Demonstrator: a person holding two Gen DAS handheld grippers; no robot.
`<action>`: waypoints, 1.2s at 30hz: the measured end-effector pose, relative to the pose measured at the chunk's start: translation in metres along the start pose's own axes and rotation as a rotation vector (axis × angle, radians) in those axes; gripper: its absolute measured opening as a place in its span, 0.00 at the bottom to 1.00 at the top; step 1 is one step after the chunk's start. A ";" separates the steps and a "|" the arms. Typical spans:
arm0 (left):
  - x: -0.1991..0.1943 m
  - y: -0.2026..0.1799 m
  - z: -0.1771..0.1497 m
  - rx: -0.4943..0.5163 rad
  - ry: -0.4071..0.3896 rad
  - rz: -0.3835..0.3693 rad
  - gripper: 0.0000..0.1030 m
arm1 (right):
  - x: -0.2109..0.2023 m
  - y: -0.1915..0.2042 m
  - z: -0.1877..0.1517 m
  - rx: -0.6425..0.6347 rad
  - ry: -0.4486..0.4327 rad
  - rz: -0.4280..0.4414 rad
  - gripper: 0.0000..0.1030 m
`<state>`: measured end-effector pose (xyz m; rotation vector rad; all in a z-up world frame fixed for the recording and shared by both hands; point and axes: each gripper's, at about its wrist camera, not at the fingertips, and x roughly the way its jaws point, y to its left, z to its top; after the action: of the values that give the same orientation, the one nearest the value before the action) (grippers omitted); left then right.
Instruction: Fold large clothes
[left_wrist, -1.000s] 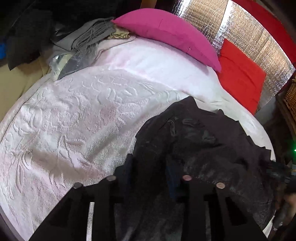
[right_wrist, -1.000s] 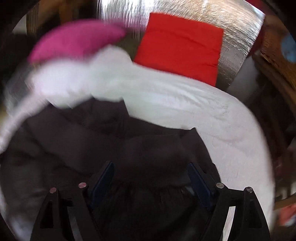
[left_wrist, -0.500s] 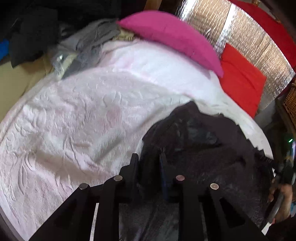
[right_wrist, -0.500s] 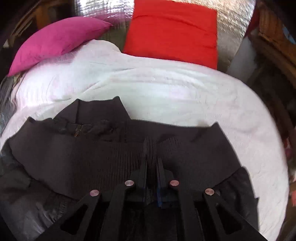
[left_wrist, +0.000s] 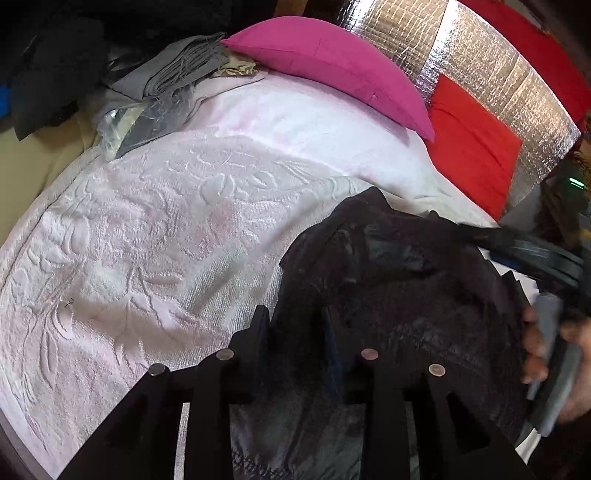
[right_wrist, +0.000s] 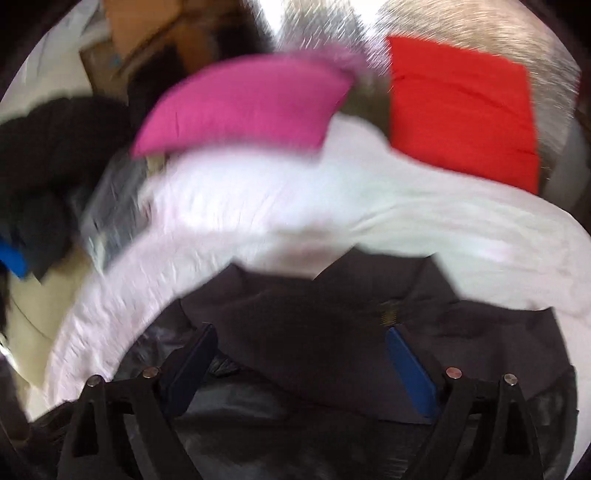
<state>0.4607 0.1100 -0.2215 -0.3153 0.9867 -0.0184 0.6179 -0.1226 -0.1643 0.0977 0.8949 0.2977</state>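
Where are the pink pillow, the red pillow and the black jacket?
pink pillow (left_wrist: 332, 70), left wrist view, middle of its top.
red pillow (left_wrist: 472, 147), left wrist view, its front face.
black jacket (left_wrist: 406, 280), left wrist view, crumpled middle.

Left claw (left_wrist: 295, 325) around black garment (left_wrist: 399, 280)

No legible txt, labels, brands or nos. anywhere in either wrist view.

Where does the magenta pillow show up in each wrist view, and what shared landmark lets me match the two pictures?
Left wrist view: the magenta pillow lies top centre, slanting down to the right at the head of the bed.
Right wrist view: the magenta pillow sits upper left of centre, blurred.
Shared landmark: the red cushion just right of the pillow, against the silver foil backing.
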 end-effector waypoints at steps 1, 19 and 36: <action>0.001 0.001 0.000 -0.003 0.007 -0.003 0.30 | 0.018 0.010 0.001 -0.005 0.046 -0.022 0.85; 0.003 0.009 -0.004 0.009 0.072 0.012 0.52 | 0.060 0.011 -0.020 0.131 0.117 0.123 0.09; -0.058 -0.001 -0.033 0.068 -0.062 0.004 0.75 | -0.207 -0.203 -0.216 0.499 -0.311 0.101 0.86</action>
<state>0.4017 0.1094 -0.1903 -0.2497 0.9234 -0.0382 0.3713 -0.3858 -0.1850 0.6358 0.6392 0.1408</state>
